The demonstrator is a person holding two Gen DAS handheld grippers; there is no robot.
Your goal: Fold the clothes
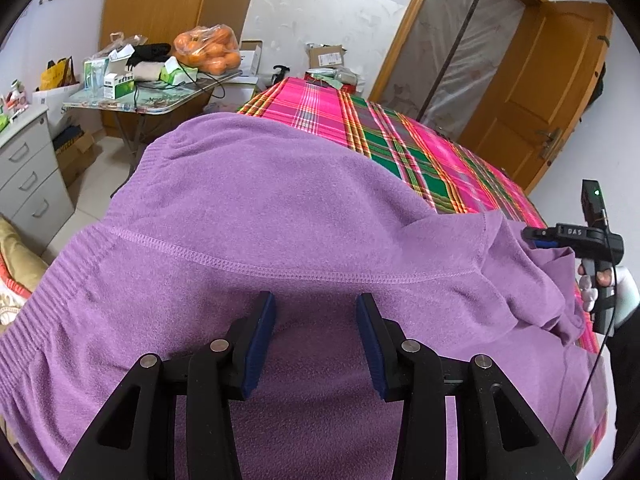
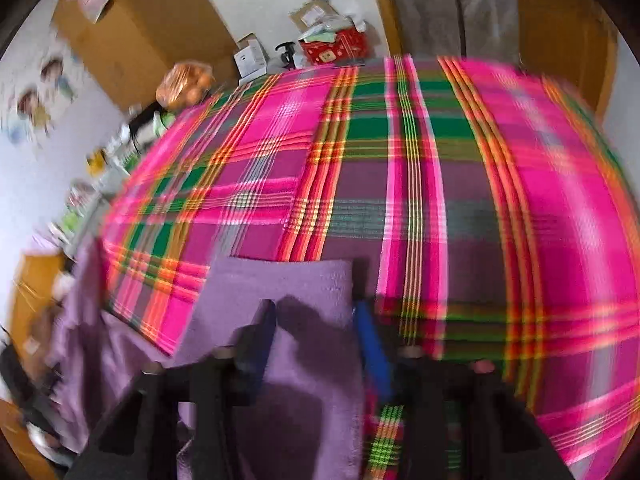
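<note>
A purple fleece garment (image 1: 280, 208) lies spread over the near part of a bed covered by a pink and green plaid blanket (image 1: 400, 136). Its ribbed hem runs down the left side and a stitched seam crosses it from left to right. The left gripper (image 1: 316, 320) hangs just above the fleece near that seam, its blue-padded jaws standing well apart with nothing held between them.

At the right edge of the garment, where the cloth is bunched into folds, the person's right hand (image 1: 600, 280) holds the other tool by its black handle. In the right wrist view, which is heavily blurred, the right gripper (image 2: 316, 320) points down at a flap of the purple cloth lying on the plaid. Its jaws appear parted with the flap under them, and I cannot tell whether they hold it.

Beyond the bed on the left, a folding table (image 1: 160, 100) carries a bag of oranges (image 1: 208, 50) and boxes.
</note>
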